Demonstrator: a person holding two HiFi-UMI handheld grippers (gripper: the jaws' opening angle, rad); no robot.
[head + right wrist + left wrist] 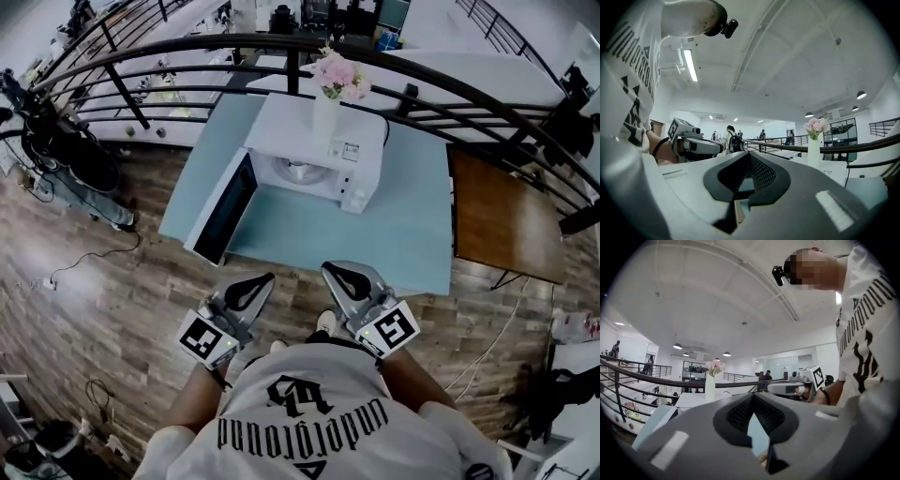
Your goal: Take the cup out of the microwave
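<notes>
A white microwave (361, 150) stands on a light blue table (412, 234) with its door (223, 211) swung open to the left. Inside, a pale cup (298, 171) sits on the turntable. My left gripper (266, 278) and right gripper (328, 270) are held side by side over the wooden floor, short of the table's near edge, both pointing at the microwave. Each looks shut with nothing between the jaws. In the left gripper view, the left gripper (753, 396) has the right gripper (787, 388) beside it; in the right gripper view, the right gripper (750, 155) has the left gripper (701, 146) beside it.
A white vase of pink flowers (328, 98) stands on the microwave's top. A brown wooden table (502, 220) adjoins the blue one on the right. A black curved railing (281, 45) runs behind the tables. Cables (84, 258) lie on the floor at the left.
</notes>
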